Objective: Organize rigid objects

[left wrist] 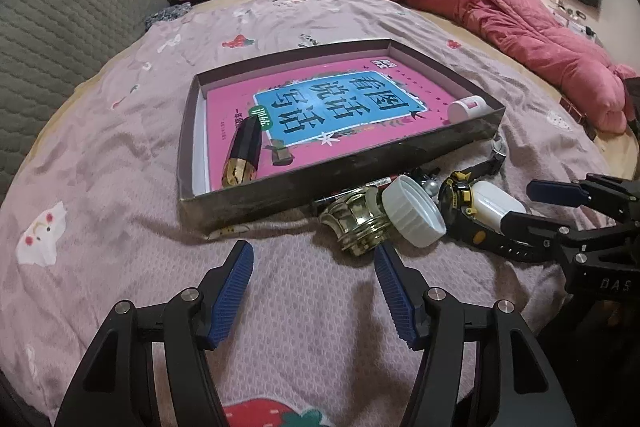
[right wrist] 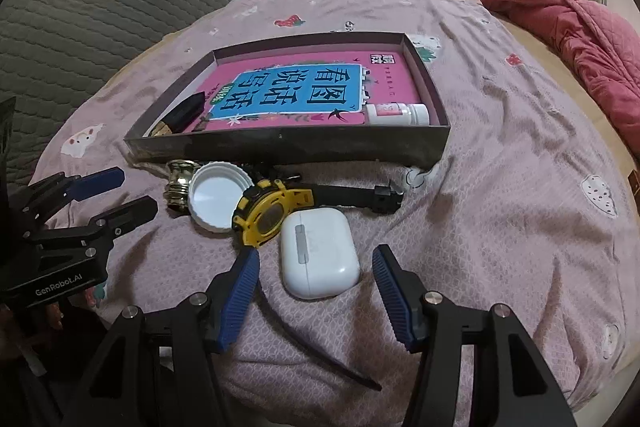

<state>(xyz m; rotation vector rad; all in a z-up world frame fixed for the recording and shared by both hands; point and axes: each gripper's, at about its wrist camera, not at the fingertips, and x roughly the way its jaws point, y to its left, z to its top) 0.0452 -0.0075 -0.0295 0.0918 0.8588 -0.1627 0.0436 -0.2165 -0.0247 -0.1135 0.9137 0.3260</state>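
The left claw hangs over the bed with its blue pads spread and only the pink cover between them; it is released. To its far left, a grey quilt lies at the edge of the bed. Straight ahead of it stands the box, which holds a pink book. Inside, a dark lipstick lies at the near left and a small white bottle at the far right corner. Just ahead of the right pad lies a gold cap, touching it or almost so, and beside the cap a white lid.

The right claw is also released, its pads wide apart. Between them, a little ahead of the tips, lies the white case; neither pad touches it. The left pad tip reaches the yellow watch, whose black strap runs to the right in front of the box. To the left of the watch are the white lid and the gold cap, both close to the box wall. Far to the right of this claw, a red duvet is piled on the bed. A thin black strip lies on the cover under the claw.
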